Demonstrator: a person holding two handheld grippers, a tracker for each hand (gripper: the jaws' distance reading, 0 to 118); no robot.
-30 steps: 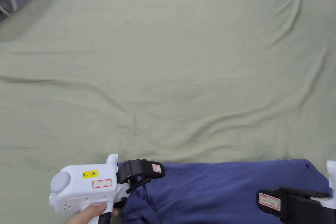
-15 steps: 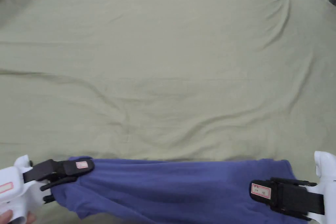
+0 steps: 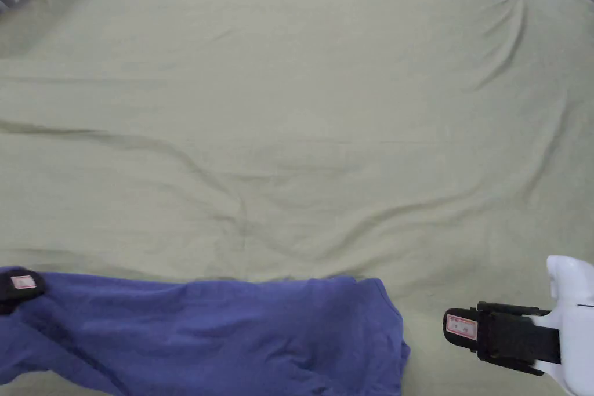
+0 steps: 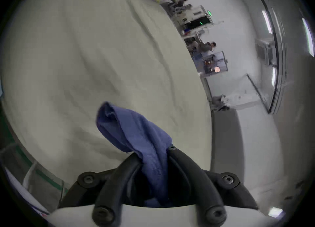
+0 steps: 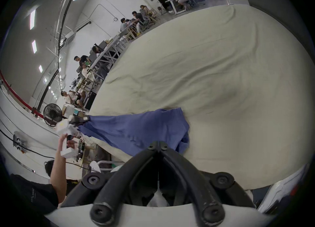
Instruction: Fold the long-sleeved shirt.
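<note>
On the green-sheeted tabletop (image 3: 301, 124), a blue shirt (image 3: 220, 327) lies bunched.
Left gripper (image 4: 154, 154) view shows jaws clamping shirt fabric; right gripper (image 5: 158, 145) view shows jaws closed, empty.

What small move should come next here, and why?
Probably bring the right gripper back to the shirt and regrip its near edge: it sits shut on nothing, apart from the cloth, while the left gripper alone holds the bunched shirt.

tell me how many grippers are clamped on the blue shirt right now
1. The left gripper has its jaws closed on a bunch of the blue shirt. The right gripper sits apart from it over the green sheet, jaws together, holding nothing.
</note>
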